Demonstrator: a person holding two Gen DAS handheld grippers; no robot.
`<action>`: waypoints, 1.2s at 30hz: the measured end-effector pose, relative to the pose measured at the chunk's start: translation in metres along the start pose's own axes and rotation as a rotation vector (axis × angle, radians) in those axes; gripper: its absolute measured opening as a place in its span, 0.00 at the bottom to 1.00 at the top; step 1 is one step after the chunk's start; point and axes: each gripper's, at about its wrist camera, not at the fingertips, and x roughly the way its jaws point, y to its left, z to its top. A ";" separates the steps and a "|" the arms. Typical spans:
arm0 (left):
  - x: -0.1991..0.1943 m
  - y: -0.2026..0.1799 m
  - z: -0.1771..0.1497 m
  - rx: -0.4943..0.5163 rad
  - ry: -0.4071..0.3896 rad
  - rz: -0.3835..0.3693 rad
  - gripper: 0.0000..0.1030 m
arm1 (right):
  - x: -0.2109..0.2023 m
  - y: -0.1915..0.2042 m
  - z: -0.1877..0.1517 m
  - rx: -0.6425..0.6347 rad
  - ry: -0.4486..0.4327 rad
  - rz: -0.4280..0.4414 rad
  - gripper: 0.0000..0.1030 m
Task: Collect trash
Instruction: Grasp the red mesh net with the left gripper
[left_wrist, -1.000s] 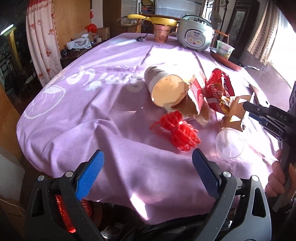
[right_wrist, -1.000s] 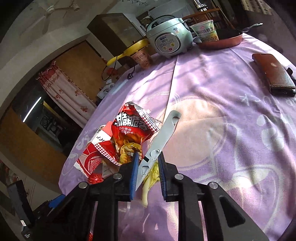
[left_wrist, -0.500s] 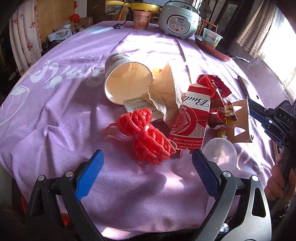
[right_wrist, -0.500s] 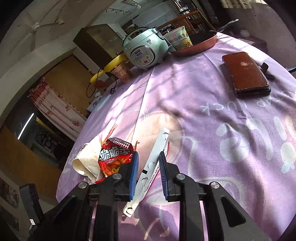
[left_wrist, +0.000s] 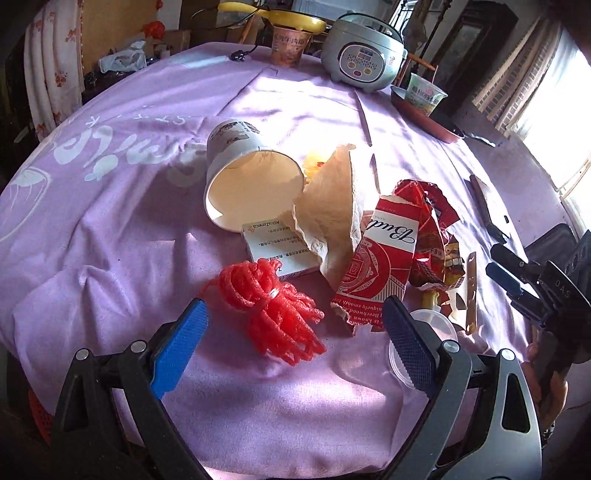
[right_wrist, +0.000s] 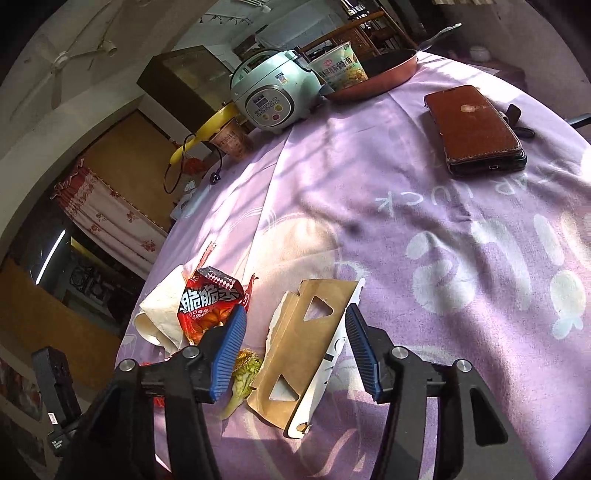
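Note:
A trash pile lies on the purple tablecloth (left_wrist: 110, 229): a tipped paper cup (left_wrist: 251, 184), crumpled brown paper (left_wrist: 332, 206), a white medicine box (left_wrist: 273, 243), a red carton piece (left_wrist: 380, 269), a red snack bag (left_wrist: 428, 229) and a clear lid (left_wrist: 436, 332). My left gripper (left_wrist: 295, 310) is open just above a red foam net (left_wrist: 273, 306). My right gripper (right_wrist: 295, 314) has its jaws opening. A brown cardboard cutout (right_wrist: 303, 343) lies flat between them, with the pads off it. A green vegetable scrap (right_wrist: 243, 373) sits beside it.
At the table's far side stand a rice cooker (left_wrist: 362, 59), a noodle cup (right_wrist: 336, 70) in a pink pan (right_wrist: 376, 74), and another cup (left_wrist: 290, 42). A phone in a brown case (right_wrist: 476, 129) lies to the right. The table edge drops off close below both grippers.
The right jaws have spread apart and let go of the cardboard cutout, which now lies flat on the cloth. The left gripper has come closer to the pile, over the red net.

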 end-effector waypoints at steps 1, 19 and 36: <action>0.003 0.002 0.002 -0.011 0.007 -0.003 0.89 | 0.001 0.000 -0.001 -0.002 0.007 -0.005 0.54; 0.016 0.015 -0.007 0.044 -0.006 0.212 0.51 | 0.048 0.074 -0.036 -0.460 0.162 -0.363 0.74; 0.019 0.010 -0.005 0.079 -0.020 0.150 0.34 | 0.024 0.059 -0.024 -0.407 0.088 -0.286 0.06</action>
